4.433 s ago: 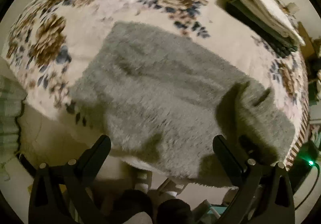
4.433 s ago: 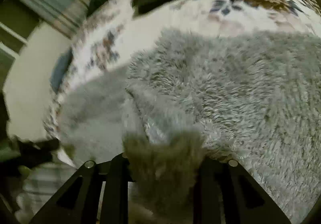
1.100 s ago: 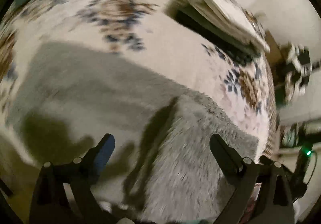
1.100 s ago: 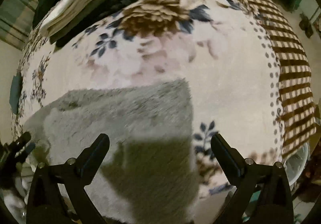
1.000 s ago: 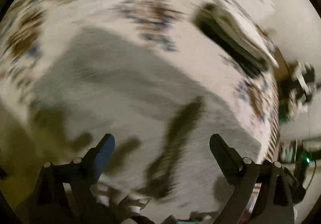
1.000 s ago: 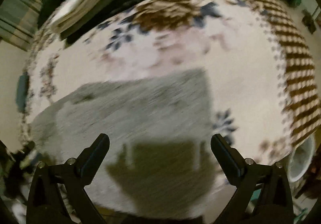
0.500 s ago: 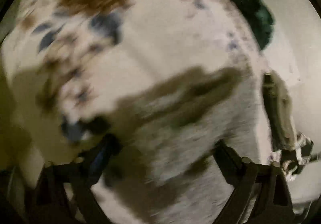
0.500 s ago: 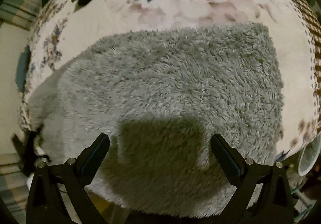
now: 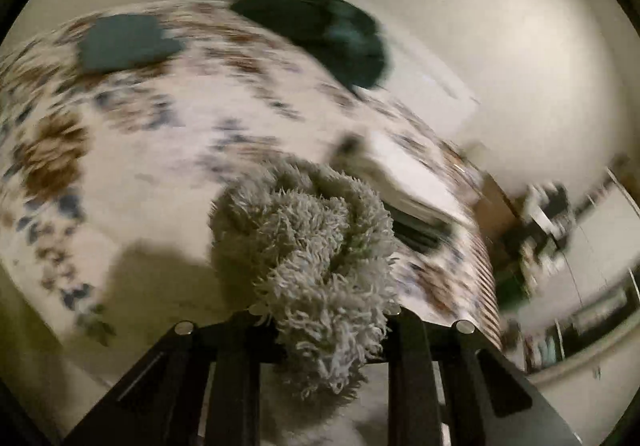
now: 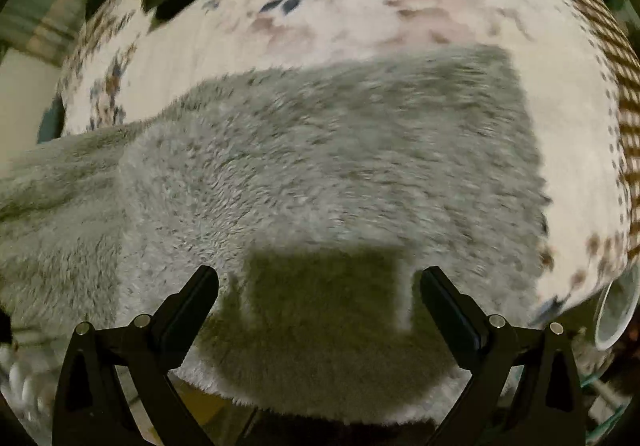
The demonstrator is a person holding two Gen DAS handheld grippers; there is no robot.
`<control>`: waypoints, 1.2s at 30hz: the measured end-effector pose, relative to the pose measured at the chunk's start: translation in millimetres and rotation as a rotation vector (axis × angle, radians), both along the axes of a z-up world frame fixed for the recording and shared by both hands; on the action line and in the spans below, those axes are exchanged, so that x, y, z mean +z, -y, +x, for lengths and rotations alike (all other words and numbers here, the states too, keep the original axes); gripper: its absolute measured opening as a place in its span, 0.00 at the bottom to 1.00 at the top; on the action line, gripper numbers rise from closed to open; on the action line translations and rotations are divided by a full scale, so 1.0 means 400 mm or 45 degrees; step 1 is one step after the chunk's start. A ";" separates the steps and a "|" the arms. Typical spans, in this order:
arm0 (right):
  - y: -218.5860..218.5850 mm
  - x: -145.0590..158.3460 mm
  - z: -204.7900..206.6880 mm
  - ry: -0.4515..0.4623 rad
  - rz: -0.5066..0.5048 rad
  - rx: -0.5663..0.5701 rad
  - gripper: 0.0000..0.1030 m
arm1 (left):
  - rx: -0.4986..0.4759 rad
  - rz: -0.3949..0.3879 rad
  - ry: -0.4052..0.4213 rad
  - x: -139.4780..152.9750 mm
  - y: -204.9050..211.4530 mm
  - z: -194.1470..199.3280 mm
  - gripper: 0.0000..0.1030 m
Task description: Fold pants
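Floral bed cover (image 10: 360, 22) fills both views. Left tool (image 9: 324, 316) angles downward, jaws closing on a bunched clump of fluffy grey pants (image 9: 312, 246). Right tool (image 10: 320, 286) points steeply down, jaws wide, over the pants spread mid-frame.

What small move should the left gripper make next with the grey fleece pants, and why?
Probably carry the bunch across over the flat part. The left gripper is closing on a bunch of the grey fleece pants, lifted above the floral blanket; the right gripper hangs open above the flat part.
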State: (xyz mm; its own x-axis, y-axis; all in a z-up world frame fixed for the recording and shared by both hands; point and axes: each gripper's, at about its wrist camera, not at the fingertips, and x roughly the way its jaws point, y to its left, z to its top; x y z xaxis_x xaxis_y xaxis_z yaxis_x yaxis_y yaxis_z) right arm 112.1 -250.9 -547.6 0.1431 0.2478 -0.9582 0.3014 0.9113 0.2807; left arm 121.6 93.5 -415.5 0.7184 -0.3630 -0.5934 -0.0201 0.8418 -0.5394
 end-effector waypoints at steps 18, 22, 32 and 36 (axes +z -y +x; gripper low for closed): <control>0.636 0.087 -0.391 -0.027 -0.064 -0.578 0.99 | -0.811 0.295 -0.369 -0.194 0.939 -0.067 0.30; 0.692 0.089 -0.426 -0.017 -0.063 -0.622 0.99 | -0.844 0.249 -0.429 -0.169 0.953 -0.080 0.86; 0.642 0.107 -0.368 0.118 0.244 -0.579 0.99 | -0.674 0.300 -0.361 -0.028 0.699 -0.008 0.93; 0.516 0.100 -0.259 0.152 0.397 -0.381 0.99 | -0.467 0.472 -0.423 -0.068 0.535 0.086 0.93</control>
State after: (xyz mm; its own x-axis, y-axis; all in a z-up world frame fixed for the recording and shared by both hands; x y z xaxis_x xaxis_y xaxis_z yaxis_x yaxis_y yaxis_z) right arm 8.7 -457.1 -507.6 0.3575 0.4530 -0.8167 0.4877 0.6552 0.5769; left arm 156.1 -120.6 -442.8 0.3406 -0.2781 -0.8981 0.1896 0.9559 -0.2242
